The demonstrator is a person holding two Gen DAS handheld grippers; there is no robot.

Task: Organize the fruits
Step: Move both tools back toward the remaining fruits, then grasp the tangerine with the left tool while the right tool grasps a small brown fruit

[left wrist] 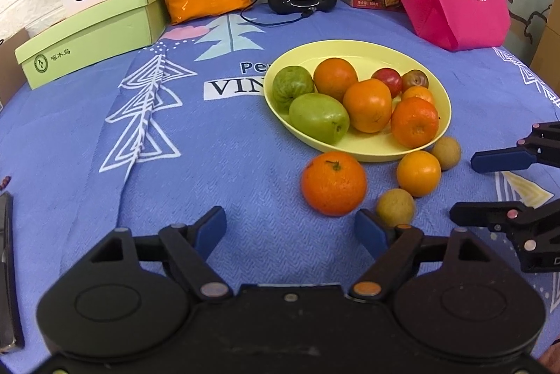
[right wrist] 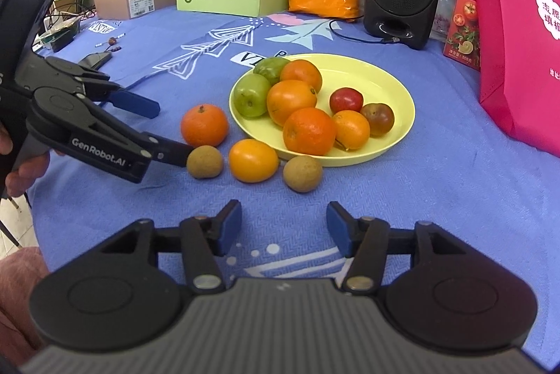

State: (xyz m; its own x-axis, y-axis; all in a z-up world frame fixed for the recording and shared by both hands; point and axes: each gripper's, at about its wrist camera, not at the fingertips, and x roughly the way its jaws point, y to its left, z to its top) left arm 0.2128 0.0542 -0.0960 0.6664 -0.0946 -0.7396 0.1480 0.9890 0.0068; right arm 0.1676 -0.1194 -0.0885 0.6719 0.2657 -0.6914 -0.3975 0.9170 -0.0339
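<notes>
Both views bright w/ even indoor light, soft faint shadows under the fruit, small glare spots on the orange (left wrist: 334, 188) & green fruit (right wrist: 251, 95), sharp centre focus, strong fisheye bend + dark vignette at corners, no motion blur.

My fingers (right wrist: 230, 227) wear matt blue pads on black plastic links. Beneath them lies a woven blue tablecloth (right wrist: 437, 185) with a coarse herringbone texture. The yellow plate (right wrist: 385, 83) looks like smooth, satin plastic; the tangerine (right wrist: 204, 125) has dimpled, glossy skin.
</notes>
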